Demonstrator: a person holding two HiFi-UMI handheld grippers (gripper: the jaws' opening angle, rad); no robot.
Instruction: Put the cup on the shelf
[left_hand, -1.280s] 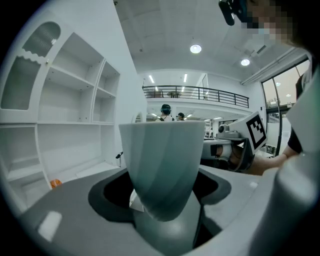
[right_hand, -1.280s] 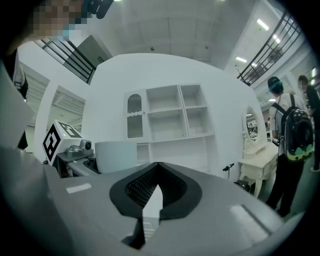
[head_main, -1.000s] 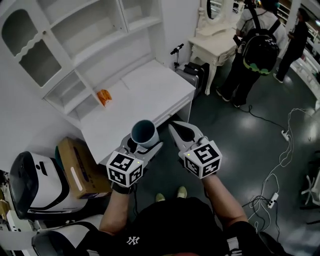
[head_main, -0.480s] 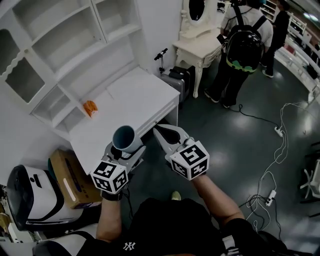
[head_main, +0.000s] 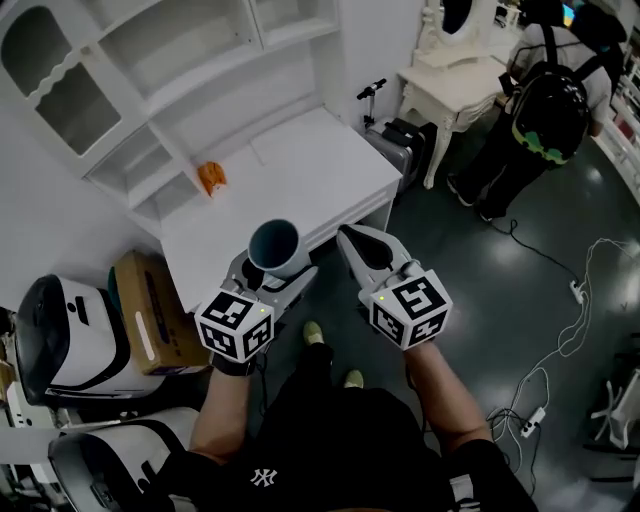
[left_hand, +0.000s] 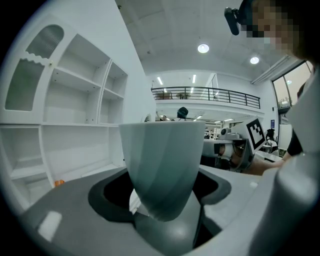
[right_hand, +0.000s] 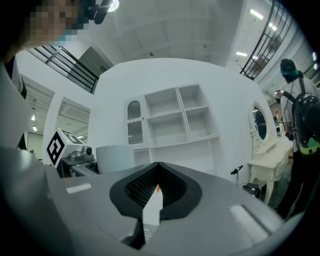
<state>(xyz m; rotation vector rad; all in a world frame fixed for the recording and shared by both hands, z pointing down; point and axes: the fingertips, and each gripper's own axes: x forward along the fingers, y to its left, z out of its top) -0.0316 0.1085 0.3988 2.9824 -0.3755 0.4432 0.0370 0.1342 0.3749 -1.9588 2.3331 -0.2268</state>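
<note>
Now L gripper (head_main: 272, 283) pinches grey cup (head_main: 278, 247) by its base, upright, by near edge of white desk (head_main: 290, 170); shelf (head_main: 180, 60) far left. R gripper (head_main: 352, 237) pressed together, empty.

Lighting is bright and even from overhead, supplied by round ceiling lights (left_hand: 203, 48) and strip lights (right_hand: 256, 14); the white shelf unit (head_main: 190, 70) reads close to overexposed, while the dark floor (head_main: 520, 290) carries a soft sheen and only faint shadows. Both gripper views show strong fisheye bending with black vignetted corners. The cup (left_hand: 162, 165) close to the left lens is slightly soft; the head view is sharp, with mild curvature at its edges
</note>
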